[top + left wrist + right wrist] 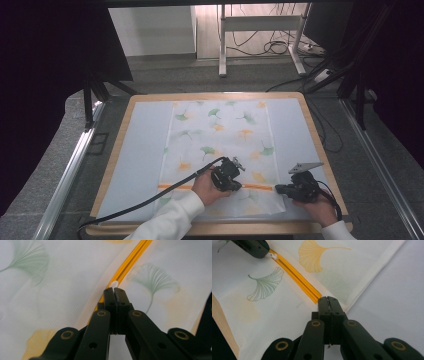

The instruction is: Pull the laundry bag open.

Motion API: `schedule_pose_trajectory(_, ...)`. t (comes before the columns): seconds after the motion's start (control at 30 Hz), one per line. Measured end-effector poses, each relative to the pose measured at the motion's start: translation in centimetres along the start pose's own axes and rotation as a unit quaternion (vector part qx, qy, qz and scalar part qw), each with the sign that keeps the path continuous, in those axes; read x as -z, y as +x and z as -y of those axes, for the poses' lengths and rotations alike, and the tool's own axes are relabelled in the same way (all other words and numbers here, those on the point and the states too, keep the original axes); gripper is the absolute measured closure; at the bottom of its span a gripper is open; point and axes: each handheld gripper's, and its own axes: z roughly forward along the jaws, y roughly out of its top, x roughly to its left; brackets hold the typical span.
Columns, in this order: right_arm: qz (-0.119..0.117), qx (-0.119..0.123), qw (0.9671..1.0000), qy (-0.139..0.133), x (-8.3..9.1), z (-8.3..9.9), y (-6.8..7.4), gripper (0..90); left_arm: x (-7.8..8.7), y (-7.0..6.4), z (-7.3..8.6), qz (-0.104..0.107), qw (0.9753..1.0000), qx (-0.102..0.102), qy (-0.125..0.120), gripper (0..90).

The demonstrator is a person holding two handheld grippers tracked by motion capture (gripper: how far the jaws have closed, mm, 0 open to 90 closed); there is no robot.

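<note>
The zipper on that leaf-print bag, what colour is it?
Orange; the zipper shows best in the right gripper view.

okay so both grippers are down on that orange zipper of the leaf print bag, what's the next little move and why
Probably slide the left hand-held gripper along the orange zipper, away from the right hand-held gripper. Its jaws are shut on the white zipper pull, while the right one is clamped at the zipper's end by the bag's edge, anchoring it.

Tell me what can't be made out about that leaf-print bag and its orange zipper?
- Zipper slider: left gripper view, a white tip peeks out; the left gripper covers the rest.
- Orange zipper end: right gripper view, hidden under the right gripper.
- Ginkgo-print bag near edge: high view, partly covered by the hands and sleeve.
</note>
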Motion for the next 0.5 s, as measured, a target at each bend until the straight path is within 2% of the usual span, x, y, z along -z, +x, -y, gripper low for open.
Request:
schedule_pose_trajectory(0.13,-0.002,0.000,1.0000,0.000,0.0,0.0,0.0,89.8,0.6,0.6,1.1,-0.001,0.9999,0.012,-0.007,90.0)
schedule_pose_trajectory(0.27,-0.002,0.000,1.0000,0.000,0.0,0.0,0.0,89.8,1.0,0.6,1.6,-0.015,0.9999,0.004,-0.004,90.0)
schedule_pose_trajectory(0.33,-0.001,-0.001,1.0000,-0.001,0.0,0.0,0.0,89.8,1.2,0.7,1.8,-0.014,0.9999,0.006,-0.004,90.0)
schedule_pose_trajectory(0.4,-0.001,-0.001,1.0000,-0.001,0.0,0.0,0.0,89.8,1.3,1.1,2.2,-0.007,0.9998,0.017,-0.008,90.0)
schedule_pose_trajectory(0.5,-0.003,-0.002,1.0000,-0.001,0.0,0.0,-0.1,89.8,1.6,1.3,2.8,-0.011,0.9996,0.022,-0.012,90.0)
